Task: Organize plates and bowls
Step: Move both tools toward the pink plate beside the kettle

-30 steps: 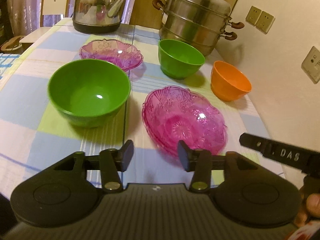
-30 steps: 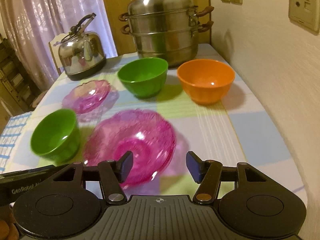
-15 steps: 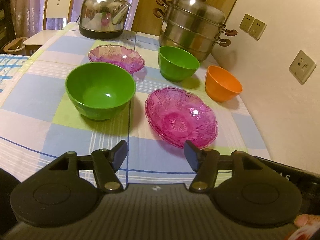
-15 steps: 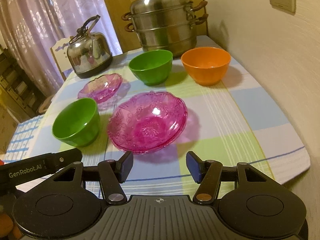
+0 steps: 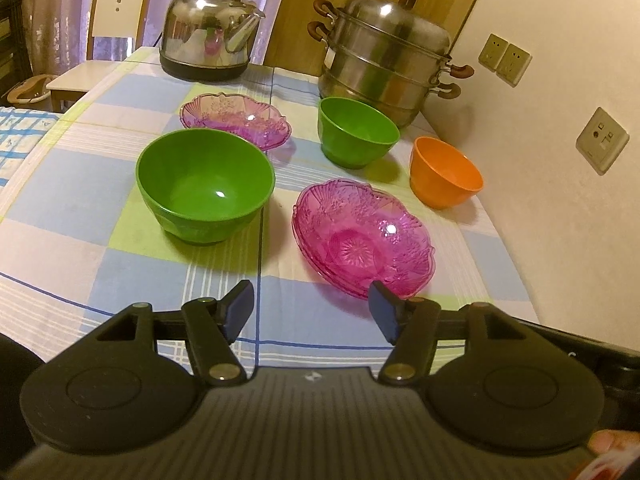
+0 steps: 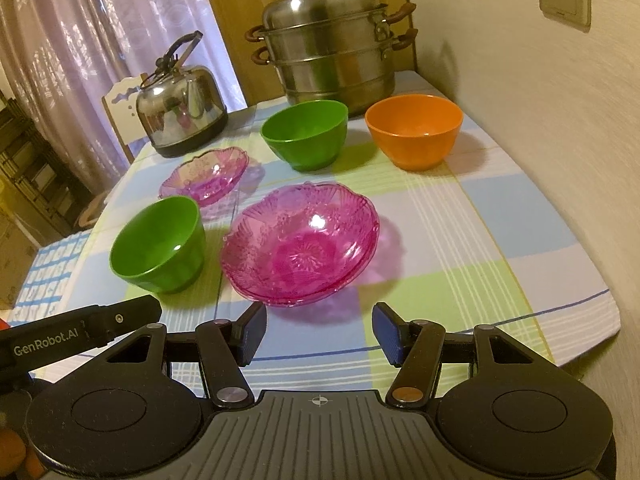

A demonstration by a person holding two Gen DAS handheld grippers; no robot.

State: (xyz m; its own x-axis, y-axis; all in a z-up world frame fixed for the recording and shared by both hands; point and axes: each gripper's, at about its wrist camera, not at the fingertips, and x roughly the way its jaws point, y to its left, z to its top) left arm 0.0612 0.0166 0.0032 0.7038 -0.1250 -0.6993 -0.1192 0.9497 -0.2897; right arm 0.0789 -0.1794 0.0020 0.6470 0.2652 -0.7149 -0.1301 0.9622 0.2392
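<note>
A: Both cameras have drawn back from the dishes since a second ago; the large pink glass dish (image 5: pixel 362 236) filled more of the left view then, and more of the bench (image 5: pixel 72 216) shows now.

B: And the left hand-held gripper (image 5: pixel 311 312)?

A: Spread, nothing between its fingers, above the near edge of the cloth, as before. The right hand-held gripper (image 6: pixel 318 334) likewise, fingers apart and empty.

B: Have the dishes shifted?

A: No. The large pink dish sits just short of both grippers, the near green bowl (image 6: pixel 158 242) beside it on the left. Behind are the small pink dish (image 6: pixel 204 174), the far green bowl (image 6: pixel 305 133) and the orange bowl (image 6: pixel 414 134) by the wall, all apart, none stacked. The kettle (image 5: pixel 210 36) and steamer pot (image 5: pixel 384 56) stand at the back.
</note>
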